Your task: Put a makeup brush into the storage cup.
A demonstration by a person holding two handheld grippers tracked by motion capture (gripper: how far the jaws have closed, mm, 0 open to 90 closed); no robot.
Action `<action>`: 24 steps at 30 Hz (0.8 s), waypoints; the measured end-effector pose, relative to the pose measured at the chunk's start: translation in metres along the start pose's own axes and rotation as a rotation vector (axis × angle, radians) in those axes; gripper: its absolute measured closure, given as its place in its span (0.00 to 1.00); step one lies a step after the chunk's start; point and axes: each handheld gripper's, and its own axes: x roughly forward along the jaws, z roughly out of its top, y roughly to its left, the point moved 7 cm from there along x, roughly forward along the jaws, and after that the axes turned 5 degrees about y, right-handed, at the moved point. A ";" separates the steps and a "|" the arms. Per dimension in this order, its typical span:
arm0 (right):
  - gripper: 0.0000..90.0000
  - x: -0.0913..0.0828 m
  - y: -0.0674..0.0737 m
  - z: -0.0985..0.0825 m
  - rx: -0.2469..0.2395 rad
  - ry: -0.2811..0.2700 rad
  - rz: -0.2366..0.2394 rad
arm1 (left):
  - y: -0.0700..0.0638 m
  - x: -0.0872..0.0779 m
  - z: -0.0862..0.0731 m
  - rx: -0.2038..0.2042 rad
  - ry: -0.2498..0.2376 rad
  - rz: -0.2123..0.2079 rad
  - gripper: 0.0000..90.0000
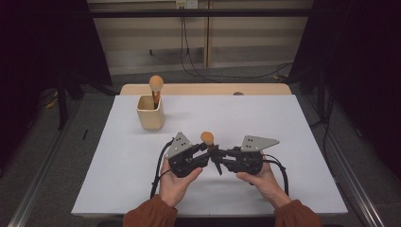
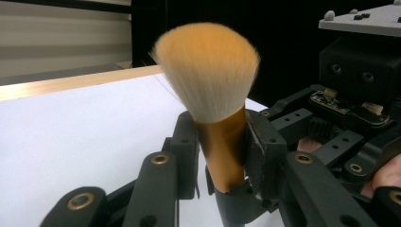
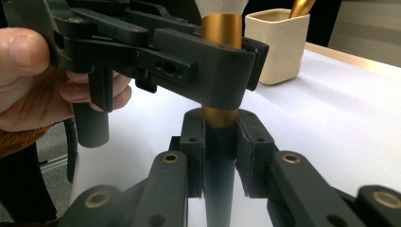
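Mid-handover near the table's point(image 1: 118, 156) front edge: left gripper point(image 1: 204, 147) and right gripper point(image 1: 218, 153) both clamp the makeup brush point(image 1: 207, 138); next, probably right releases for the cup point(image 1: 151, 112).

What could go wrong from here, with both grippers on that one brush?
1. Both the left gripper and right gripper clamp the same brush; if the hands drift apart, the handle could twist or slip.
2. The left gripper grips the smooth gold ferrule, where the brush may slide.
3. The cup already holds another brush, so insertion might knock it.
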 end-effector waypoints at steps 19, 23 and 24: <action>0.75 0.001 0.001 -0.003 0.003 0.030 0.002 | -0.002 -0.004 0.007 0.029 -0.013 0.000 0.78; 0.67 0.001 0.000 -0.004 0.008 0.031 0.008 | 0.001 -0.006 0.008 0.028 -0.018 0.007 0.78; 0.64 0.001 0.001 -0.004 0.006 0.031 0.010 | 0.002 -0.006 0.008 0.027 -0.018 0.009 0.78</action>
